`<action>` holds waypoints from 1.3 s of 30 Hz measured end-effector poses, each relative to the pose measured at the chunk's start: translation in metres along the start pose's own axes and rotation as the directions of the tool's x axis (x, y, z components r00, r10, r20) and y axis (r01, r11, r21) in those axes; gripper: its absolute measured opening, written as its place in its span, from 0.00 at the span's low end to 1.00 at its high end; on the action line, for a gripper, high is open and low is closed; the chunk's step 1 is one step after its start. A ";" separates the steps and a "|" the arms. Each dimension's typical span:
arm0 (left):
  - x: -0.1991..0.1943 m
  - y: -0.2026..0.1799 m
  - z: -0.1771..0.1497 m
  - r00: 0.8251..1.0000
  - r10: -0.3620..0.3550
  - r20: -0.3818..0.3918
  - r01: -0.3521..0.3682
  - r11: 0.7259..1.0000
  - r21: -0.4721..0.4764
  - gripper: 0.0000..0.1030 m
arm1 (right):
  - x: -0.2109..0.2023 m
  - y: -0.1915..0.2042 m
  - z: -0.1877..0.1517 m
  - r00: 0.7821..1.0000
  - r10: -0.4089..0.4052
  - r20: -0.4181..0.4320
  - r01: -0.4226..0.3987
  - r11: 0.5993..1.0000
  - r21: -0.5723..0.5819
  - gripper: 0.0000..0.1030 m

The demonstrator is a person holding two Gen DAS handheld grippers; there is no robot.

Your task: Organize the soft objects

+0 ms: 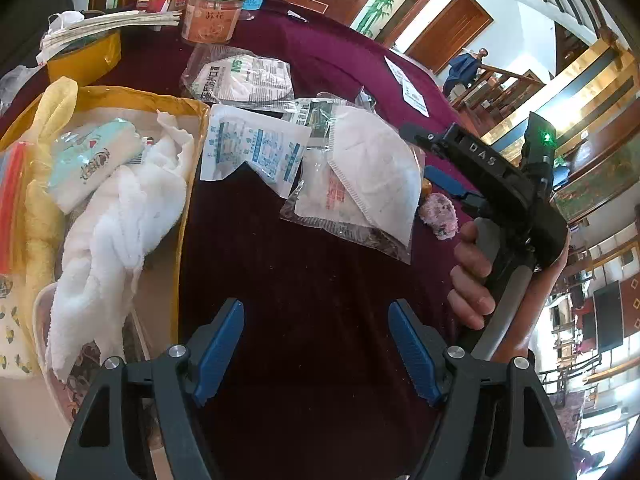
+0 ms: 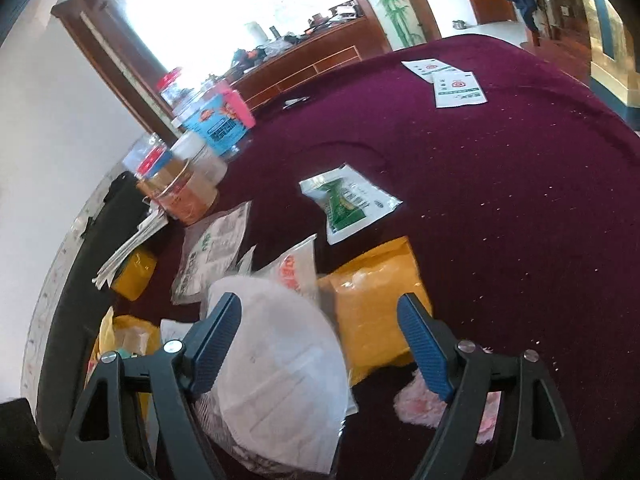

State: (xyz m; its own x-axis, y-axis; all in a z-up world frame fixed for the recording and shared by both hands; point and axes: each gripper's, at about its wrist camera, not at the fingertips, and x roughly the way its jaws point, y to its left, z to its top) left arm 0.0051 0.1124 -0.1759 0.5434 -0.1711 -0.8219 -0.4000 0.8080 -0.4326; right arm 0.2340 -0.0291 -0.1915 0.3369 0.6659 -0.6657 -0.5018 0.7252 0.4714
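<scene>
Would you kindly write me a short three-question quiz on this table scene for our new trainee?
1. True or false: the left gripper is shut on the white towel.
2. Which item lies nearest the right gripper? A) the bagged white mask B) the green sachet C) the orange-lidded jar
3. Fill in: the white towel lies in the ______ box.

Key:
1. False; its jaws are open over the bare maroon cloth.
2. A.
3. Yellow.
</scene>
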 end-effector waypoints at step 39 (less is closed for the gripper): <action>0.072 -0.059 0.043 0.984 0.175 0.033 -0.178 0.973 0.148 0.78 | -0.072 -0.050 0.002 0.953 0.048 0.301 -0.119 0.968 0.223 0.00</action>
State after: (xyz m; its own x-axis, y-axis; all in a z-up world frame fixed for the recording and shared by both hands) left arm 0.0996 0.0761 -0.1939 0.4893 -0.0082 -0.8721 -0.3763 0.9001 -0.2196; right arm 0.2367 -0.1131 -0.1665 0.5362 0.7219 -0.4374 -0.3484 0.6613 0.6643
